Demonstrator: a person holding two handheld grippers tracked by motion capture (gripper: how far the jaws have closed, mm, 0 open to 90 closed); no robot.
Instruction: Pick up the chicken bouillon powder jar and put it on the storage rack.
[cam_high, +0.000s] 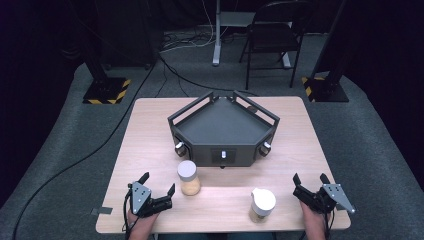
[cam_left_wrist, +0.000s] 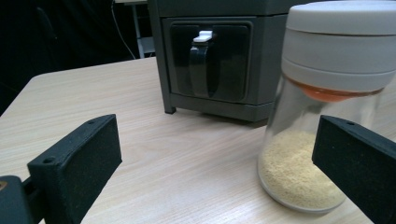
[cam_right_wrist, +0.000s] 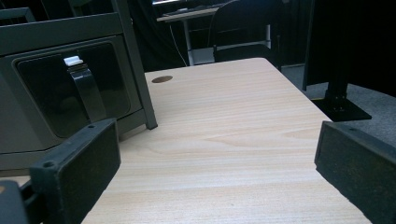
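Claws spread, empty; jar beside left, grey unit behind.

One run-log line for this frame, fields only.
left gripper: open, beside grey-lidded jar | right gripper: open, holding nothing | white-lidded jar: upright, untouched | grey tray unit: behind jars

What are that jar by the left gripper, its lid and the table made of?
The jar looks like clear glass or hard plastic: the pale yellow grains inside show through its glossy wall. Its lid seems to be matt grey plastic, smooth and dull. The table looks like light wood or a wood-look laminate, with visible grain lines.
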